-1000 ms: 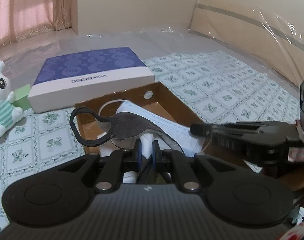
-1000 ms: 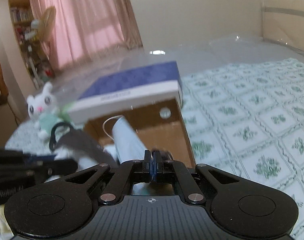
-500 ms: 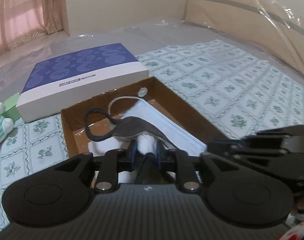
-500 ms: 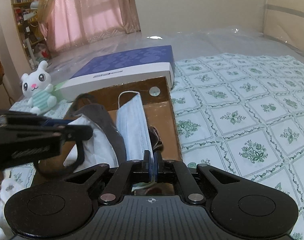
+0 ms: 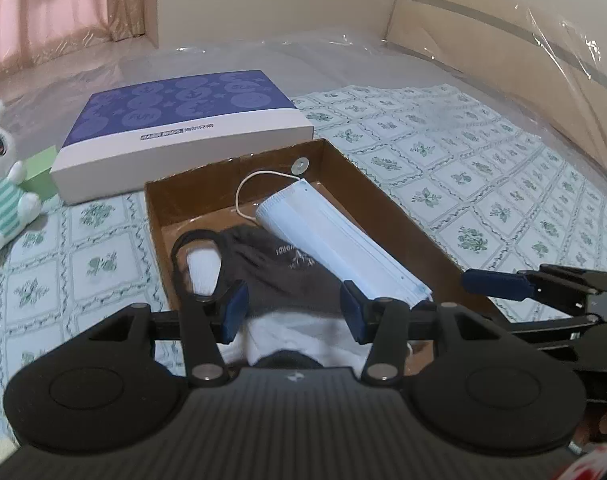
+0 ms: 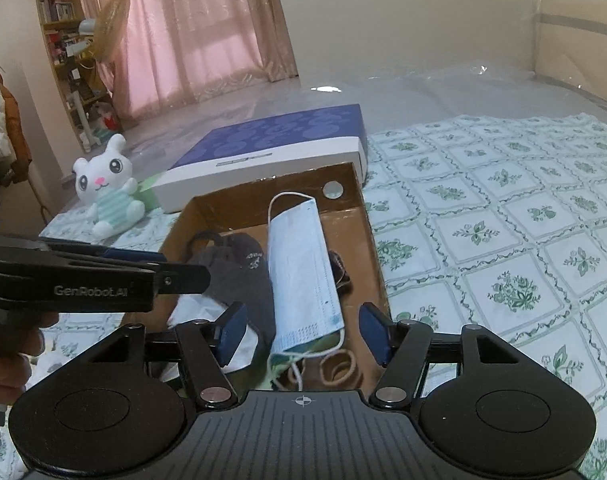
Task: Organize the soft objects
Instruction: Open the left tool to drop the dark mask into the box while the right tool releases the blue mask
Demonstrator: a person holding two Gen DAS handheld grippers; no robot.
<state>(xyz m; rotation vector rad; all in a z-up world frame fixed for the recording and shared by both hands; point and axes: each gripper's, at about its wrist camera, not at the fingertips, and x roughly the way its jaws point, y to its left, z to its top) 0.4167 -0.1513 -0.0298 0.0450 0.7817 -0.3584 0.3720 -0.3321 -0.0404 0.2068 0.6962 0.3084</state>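
A brown cardboard box (image 5: 383,196) (image 6: 373,240) lies open on the bed. Inside it lie a dark grey mask (image 5: 279,268) (image 6: 231,260), a light blue surgical mask (image 5: 335,240) (image 6: 299,268) and something white (image 5: 201,270) under the grey one. My left gripper (image 5: 293,310) is open and empty just above the grey mask's near end. My right gripper (image 6: 303,332) is open and empty over the blue mask's near end. Hair ties (image 6: 339,368) lie at the box's near end.
A purple and white box lid (image 5: 175,128) (image 6: 279,156) lies behind the box. A white plush bunny (image 5: 1,184) (image 6: 107,192) sits at the left beside a green block (image 5: 41,172). The bed has a patterned sheet (image 6: 503,240) and plastic wrap beyond.
Both grippers have opened. The left has let go of the grey mask, which now lies flat in the box. The right has let go of the blue mask.
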